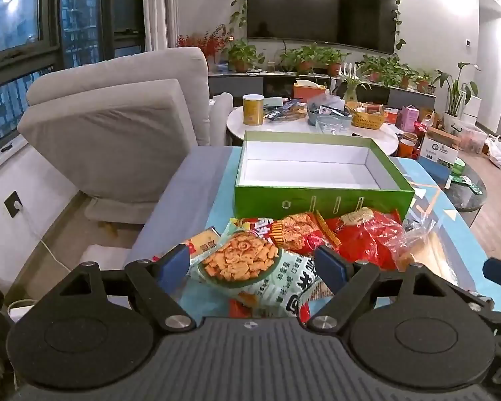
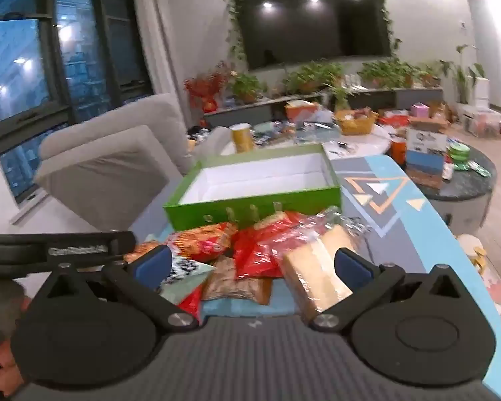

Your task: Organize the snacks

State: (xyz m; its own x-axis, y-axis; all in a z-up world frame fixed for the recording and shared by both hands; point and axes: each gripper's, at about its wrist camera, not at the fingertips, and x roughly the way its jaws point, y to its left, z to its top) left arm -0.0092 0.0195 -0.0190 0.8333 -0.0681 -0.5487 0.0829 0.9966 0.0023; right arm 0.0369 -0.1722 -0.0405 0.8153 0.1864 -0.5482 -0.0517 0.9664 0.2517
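Fingers on both grippers stand spread and grip nothing: the left gripper (image 1: 255, 264) hovers over the near edge of the snack pile, its blue pads flanking a pale-green cracker bag (image 1: 250, 267), while the right gripper (image 2: 252, 264) hangs over the pile's right half, its right pad beside a clear-wrapped yellow cake (image 2: 314, 267).

Working down by size: the desk (image 1: 451, 220), covered in a blue geometric-print cloth, carries everything. On it sits the green box (image 1: 317, 197), lid off, white inside and bare, its front wall just behind the pile. The snacks lie heaped and overlapping against that wall: a crinkled red bag (image 1: 370, 237) in the middle, a red-orange noodle-print packet (image 1: 297, 230) beside it, the cracker bag nearest the left fingers, and a small orange packet (image 1: 203, 244) at the left edge.

Nothing looks packed yet, so the step in hand seems to be a first pick. To do it well, I would take a packet lying on top rather than one pinned under neighbours, close on a flat seam or edge so the foil does not slide out, and squeeze lightly, since crackers and cake would likely crush. Lifting clear of the box wall before moving over it should avoid snagging; laying flat packets along one side would leave room for the rest.
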